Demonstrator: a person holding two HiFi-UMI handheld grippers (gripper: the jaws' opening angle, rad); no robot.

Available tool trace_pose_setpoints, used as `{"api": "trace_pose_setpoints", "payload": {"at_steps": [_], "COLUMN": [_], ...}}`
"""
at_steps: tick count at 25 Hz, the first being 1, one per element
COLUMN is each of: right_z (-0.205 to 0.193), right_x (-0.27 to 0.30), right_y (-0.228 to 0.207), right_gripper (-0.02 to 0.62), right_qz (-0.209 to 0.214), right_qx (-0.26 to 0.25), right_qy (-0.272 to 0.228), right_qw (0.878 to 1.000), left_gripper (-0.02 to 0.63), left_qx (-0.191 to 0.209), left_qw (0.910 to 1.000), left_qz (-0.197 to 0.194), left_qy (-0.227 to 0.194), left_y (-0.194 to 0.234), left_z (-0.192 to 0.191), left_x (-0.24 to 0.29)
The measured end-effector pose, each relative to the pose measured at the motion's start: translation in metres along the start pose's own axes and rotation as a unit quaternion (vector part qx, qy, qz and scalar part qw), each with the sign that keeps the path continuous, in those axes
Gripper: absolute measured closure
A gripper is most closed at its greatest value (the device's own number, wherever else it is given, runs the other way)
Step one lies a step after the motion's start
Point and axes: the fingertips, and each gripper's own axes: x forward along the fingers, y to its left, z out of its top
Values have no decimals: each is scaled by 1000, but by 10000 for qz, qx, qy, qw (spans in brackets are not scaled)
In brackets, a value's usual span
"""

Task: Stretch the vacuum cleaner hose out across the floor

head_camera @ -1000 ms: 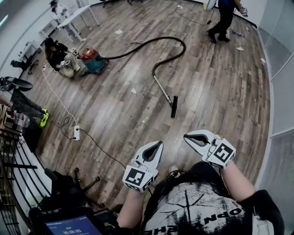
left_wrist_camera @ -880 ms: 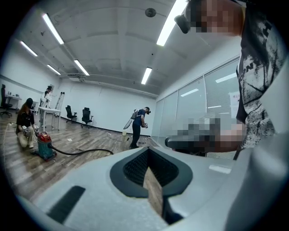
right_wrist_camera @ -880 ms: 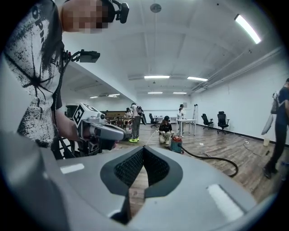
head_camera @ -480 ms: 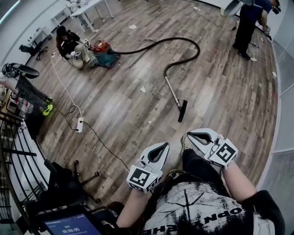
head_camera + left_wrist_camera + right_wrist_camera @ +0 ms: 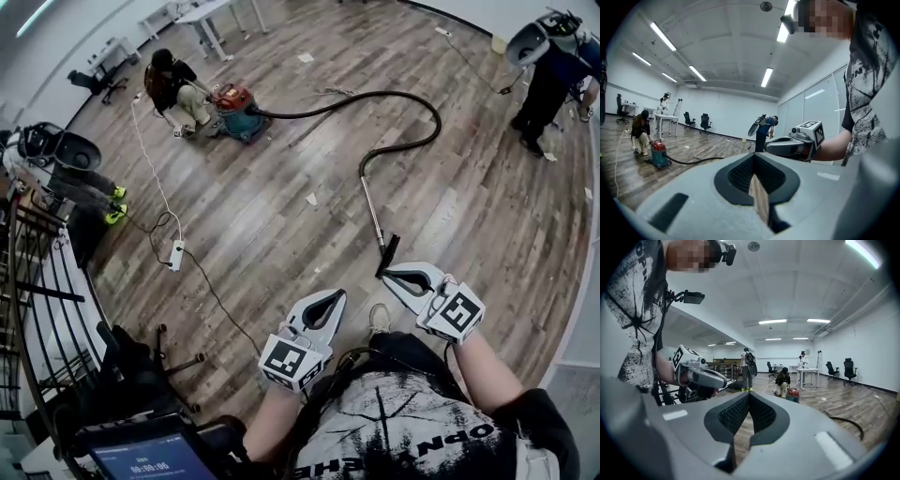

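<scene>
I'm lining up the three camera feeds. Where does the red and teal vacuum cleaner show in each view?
Head view: vacuum cleaner on the floor, upper left of centre.
Left gripper view: vacuum cleaner at far left, a little below mid-height.
Right gripper view: vacuum cleaner right of centre, far back.
Shared landmark: the crouching person right beside it, seen in all three views.

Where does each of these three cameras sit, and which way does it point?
Head view: on the person's head, looking steeply down at the wooden floor; shows the left claw, the right claw, forearms and shirt.
Left gripper view: on the left claw, looking along its shut jaws across the room; the right claw and arm show at right.
Right gripper view: on the right claw, looking along its shut jaws; the left claw and shirt show at left.
Shared: all three show the red vacuum cleaner and its hose.
</scene>
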Motion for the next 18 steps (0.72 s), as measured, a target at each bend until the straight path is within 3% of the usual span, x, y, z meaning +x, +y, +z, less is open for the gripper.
{"api": "trace_pose_setpoints", "payload": {"at_steps": [4, 8, 18], "right_z": [16, 3, -15], "right_x": [-12, -11, 34], "right_y": [-66, -115, -151], "right_gripper": [589, 589, 589], "right_qz": [-108, -80, 460], "right_qx": [173, 521, 670], "right_qy": [-263, -232, -100], "right_qw": [9994, 9983, 9966], "left_gripper": [606, 606, 606], "left_qx": [61, 167, 71], "left_qw": [9999, 9995, 9984], "left_qz": [97, 203, 492], "left_qy": [11, 161, 256], "left_y": [11, 31, 77], "left_z": [29, 35, 39], "left_x": [42, 84, 123]}}
